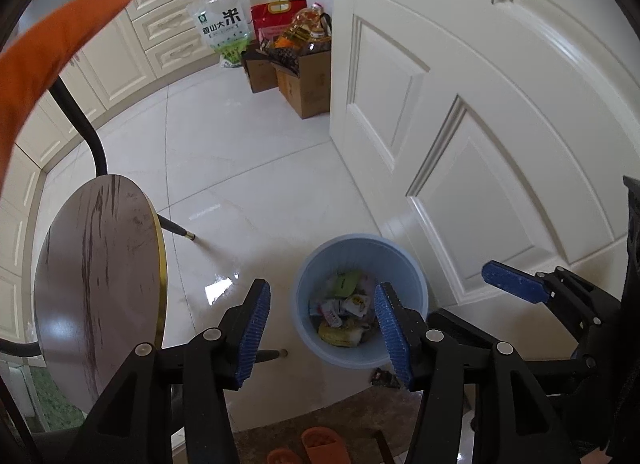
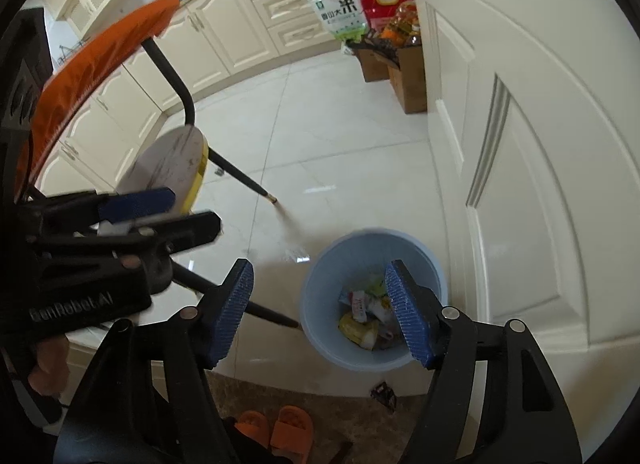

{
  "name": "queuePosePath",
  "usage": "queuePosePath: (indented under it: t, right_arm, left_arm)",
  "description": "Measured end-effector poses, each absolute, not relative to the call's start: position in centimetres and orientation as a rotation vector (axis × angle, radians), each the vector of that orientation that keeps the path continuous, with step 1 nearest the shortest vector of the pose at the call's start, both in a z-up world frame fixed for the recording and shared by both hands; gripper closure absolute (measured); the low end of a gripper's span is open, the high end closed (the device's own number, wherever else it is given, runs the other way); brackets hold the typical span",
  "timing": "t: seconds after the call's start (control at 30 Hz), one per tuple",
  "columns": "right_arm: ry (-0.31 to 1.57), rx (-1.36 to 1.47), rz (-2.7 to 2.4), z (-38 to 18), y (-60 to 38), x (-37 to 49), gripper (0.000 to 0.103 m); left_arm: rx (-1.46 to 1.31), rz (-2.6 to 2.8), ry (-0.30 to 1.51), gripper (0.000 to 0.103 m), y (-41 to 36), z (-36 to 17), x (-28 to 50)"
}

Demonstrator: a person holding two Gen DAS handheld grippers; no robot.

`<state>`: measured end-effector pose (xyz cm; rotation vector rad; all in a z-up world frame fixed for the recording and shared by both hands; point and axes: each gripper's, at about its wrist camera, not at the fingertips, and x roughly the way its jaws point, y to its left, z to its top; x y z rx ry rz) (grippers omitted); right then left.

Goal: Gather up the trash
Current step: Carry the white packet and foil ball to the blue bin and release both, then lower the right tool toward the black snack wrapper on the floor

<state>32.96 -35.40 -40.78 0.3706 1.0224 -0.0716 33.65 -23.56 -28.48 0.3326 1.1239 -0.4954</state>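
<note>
A dark wrapper [image 2: 383, 392] lies on the floor against the blue bin's [image 2: 320, 328] near side. Both the left gripper [image 1: 320, 330] and the right gripper [image 2: 324, 314] hang released and empty above it (the right seems nearer).

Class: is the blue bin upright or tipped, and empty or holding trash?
Upright: the bin stands with its round rim up. It holds trash: wrappers cover its bottom.

Glossy pale floor tiles [image 1: 248, 151] are reflecting daylight; cream cabinets [image 1: 168, 23] are standing behind the round side table [image 1: 100, 288], a white panelled door [image 1: 460, 103] right of it.
</note>
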Motion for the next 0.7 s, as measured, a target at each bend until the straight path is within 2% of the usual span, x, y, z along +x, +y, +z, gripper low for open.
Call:
queuePosePath:
  t: [0.23, 0.7]
  right_arm:
    - [1.064, 0.417, -0.156, -45.5, -35.7, 29.5, 0.037]
    - [1.283, 0.481, -0.286, -57.1, -34.9, 23.7, 0.037]
  left_arm:
    - [0.37, -0.5, 1.166, 0.052, -23.2, -31.4, 33.8]
    - [0.558, -0.556, 1.251, 0.052, -24.5, -43.8, 36.9]
